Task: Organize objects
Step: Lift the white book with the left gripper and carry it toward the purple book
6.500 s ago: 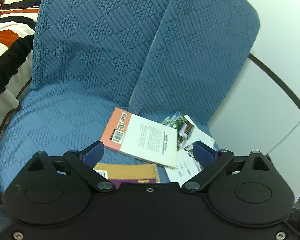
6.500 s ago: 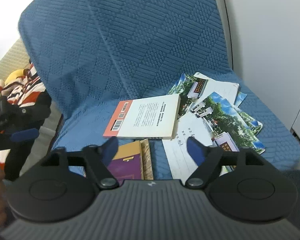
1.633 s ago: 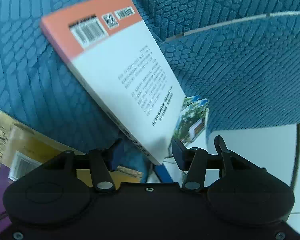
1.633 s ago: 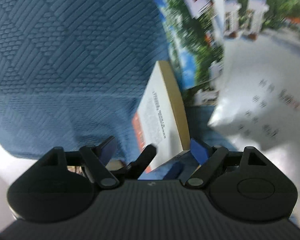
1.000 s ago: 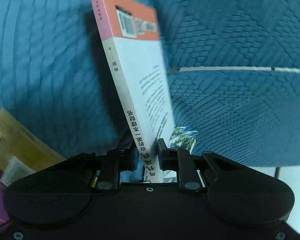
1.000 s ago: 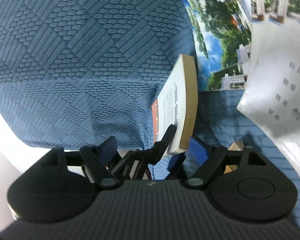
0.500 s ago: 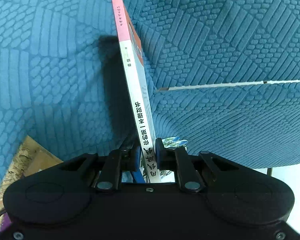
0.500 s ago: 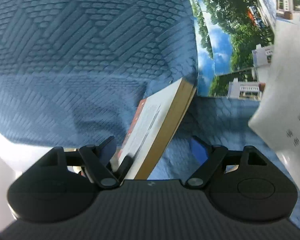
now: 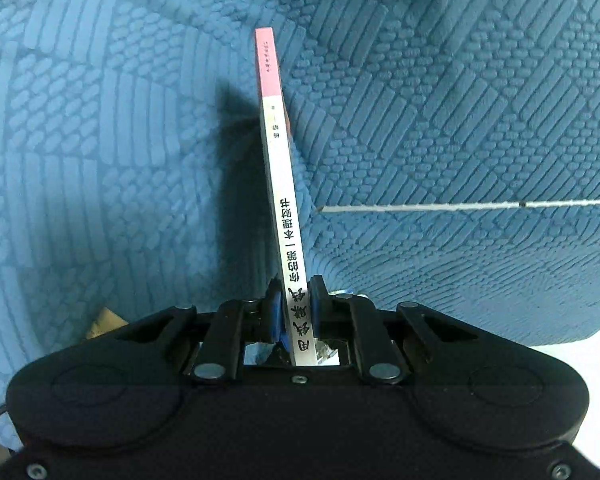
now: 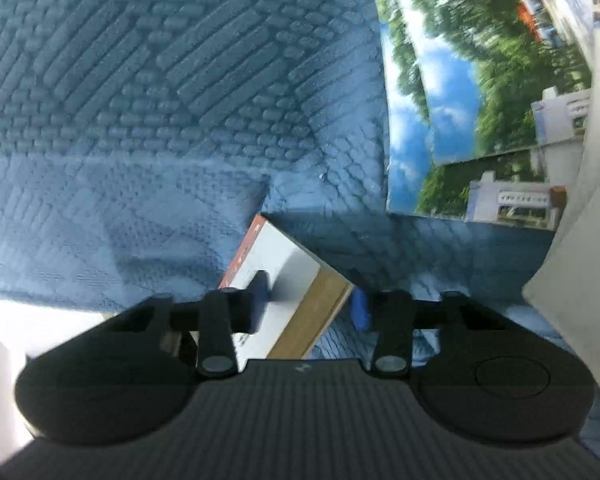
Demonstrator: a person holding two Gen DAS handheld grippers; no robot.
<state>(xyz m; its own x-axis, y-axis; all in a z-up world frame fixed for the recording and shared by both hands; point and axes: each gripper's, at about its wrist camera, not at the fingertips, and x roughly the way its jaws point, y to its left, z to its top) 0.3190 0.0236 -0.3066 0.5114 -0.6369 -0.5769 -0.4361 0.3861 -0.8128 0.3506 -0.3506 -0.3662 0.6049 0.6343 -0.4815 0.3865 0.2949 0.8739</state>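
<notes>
A thin paperback book (image 9: 278,184) with a white and pink spine stands on edge above the blue quilted sofa seat (image 9: 100,120). My left gripper (image 9: 293,292) is shut on the near end of the book, spine towards the camera. In the right wrist view the same book (image 10: 288,276) shows its white cover and tan page edge, lying slantwise between the jaws. My right gripper (image 10: 310,300) has its jaws closing around that corner. Its left pad (image 10: 260,292) lies against the cover, and its right pad (image 10: 360,308) stands just off the page edge.
Photo leaflets (image 10: 480,80) and a white printed sheet (image 10: 572,260) lie on the seat to the right. A corner of a brown book (image 9: 102,320) peeks out at lower left. The sofa's edge meets a white surface (image 9: 580,380) at lower right.
The book in my left gripper has turned fully edge-on and risen a little. The right gripper's jaws have narrowed around the book's other corner, and the view has shifted closer to it.
</notes>
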